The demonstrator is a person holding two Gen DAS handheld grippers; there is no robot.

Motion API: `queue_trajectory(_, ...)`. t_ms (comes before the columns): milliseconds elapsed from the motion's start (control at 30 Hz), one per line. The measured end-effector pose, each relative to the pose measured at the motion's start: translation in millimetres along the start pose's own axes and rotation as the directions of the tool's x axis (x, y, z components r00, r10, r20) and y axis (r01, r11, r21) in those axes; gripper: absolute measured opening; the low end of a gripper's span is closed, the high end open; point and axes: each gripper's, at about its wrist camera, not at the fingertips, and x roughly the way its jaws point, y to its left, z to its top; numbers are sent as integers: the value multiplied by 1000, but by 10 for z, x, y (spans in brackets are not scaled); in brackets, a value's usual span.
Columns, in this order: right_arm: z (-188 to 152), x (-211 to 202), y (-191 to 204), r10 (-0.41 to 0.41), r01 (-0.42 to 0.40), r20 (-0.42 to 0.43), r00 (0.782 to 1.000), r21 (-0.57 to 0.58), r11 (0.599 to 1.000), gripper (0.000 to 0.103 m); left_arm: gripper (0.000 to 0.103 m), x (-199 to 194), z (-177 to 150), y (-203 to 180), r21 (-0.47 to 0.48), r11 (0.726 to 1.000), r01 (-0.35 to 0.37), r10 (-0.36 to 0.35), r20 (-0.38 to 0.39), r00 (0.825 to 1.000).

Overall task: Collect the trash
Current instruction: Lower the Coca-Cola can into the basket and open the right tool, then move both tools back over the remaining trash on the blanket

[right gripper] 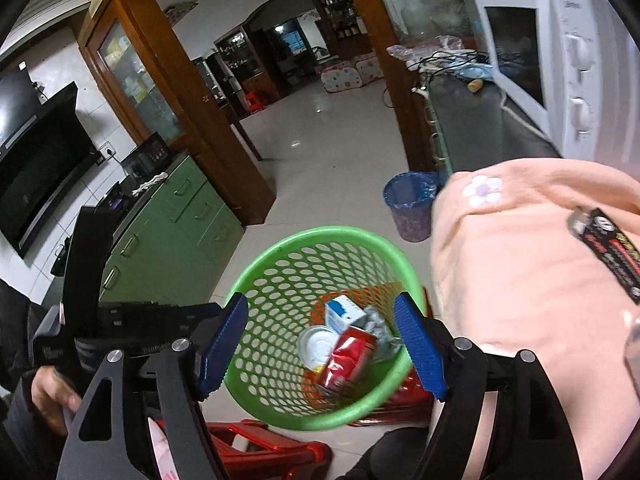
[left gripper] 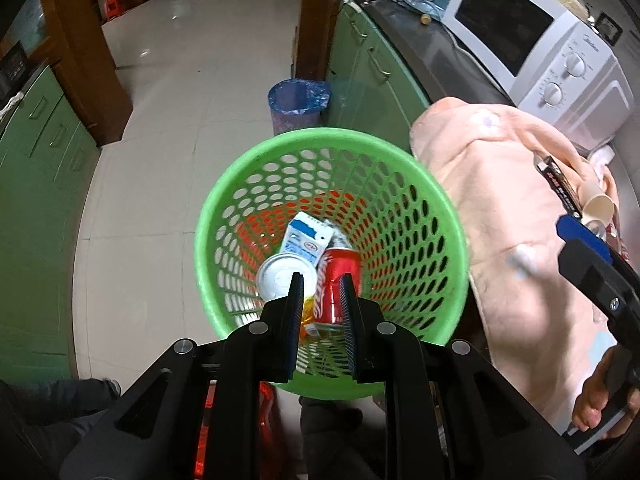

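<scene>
A: Kitchen, pale tiled floor, green cabinets. From our left wrist we look down into the green basket [left gripper: 332, 248], perforated plastic, round rim. Inside: crushed red can [left gripper: 338, 284], blue-white carton [left gripper: 306, 240], round white lid [left gripper: 280, 276]. Our left gripper [left gripper: 322, 292] hangs over the rim, jaws close together, narrow gap, nothing between them.

B: What's left?

A: On the peach towel [left gripper: 512, 216], soft and fuzzy, we see a dark flat wrapper [left gripper: 558, 186] and a small paper cup [left gripper: 598, 206]. Our right gripper [left gripper: 580, 236] shows at the edge near them.

B: Right wrist?

A: Same basket [right gripper: 280, 280] below; can [right gripper: 352, 356], carton [right gripper: 344, 314], lid [right gripper: 318, 344], plus crumpled silvery foil [right gripper: 378, 330]. Our right gripper [right gripper: 328, 344] has jaws well apart, empty. Red plastic stool [right gripper: 280, 444] under the basket. White microwave [right gripper: 560, 60] on the counter. Wrapper [right gripper: 612, 252] lies on the towel [right gripper: 520, 280], apart from the gripper.

B: Progress?

A: We'd judge over halfway: several pieces binned, wrapper and cup remaining.
</scene>
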Motion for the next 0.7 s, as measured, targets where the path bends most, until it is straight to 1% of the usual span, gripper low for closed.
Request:
queue_trajectory(100,-108,-205,-126,-49,49,16,999,6,999,76,19,-23,15,-108,21,1000,13,-14,5,1000)
queue_trajectory(200,-225,-420,-281,-107,106,27,994,28,994,76,19,-24,22,-253,46,998,35,-35,3,999)
queue_trajectory(300,-363,-645,-478,-170,168,36,985,57,984,76,19,-19,12,-425,78,996,53,-53,-2,999)
queue_trajectory(433,-564,-959,-756,-265,260,46,963,98,961,76,19,2,20,-696,125,989,81,-80,-11,997)
queue_trajectory(467,-618,-1048,-839,-288,282,47,956,113,953,76,22,3,23,-753,135,987,86,-85,-13,996)
queue_trajectory(500,-663,-1125,-910,-308,300,49,950,127,945,76,42,1,23,-821,147,985,88,-87,-13,996)
queue_trajectory(533,-706,-1182,-962,-326,317,49,944,137,939,76,50,-11,15,-872,154,984,84,-84,-6,996)
queue_trajectory(567,-757,-1258,-1031,-350,340,50,935,148,929,76,53,-30,17,-949,170,982,78,-80,6,997)
queue_trajectory(700,-929,-1564,-1357,-439,422,47,897,204,884,76,53,-55,46,-1217,217,970,112,-114,-1,993)
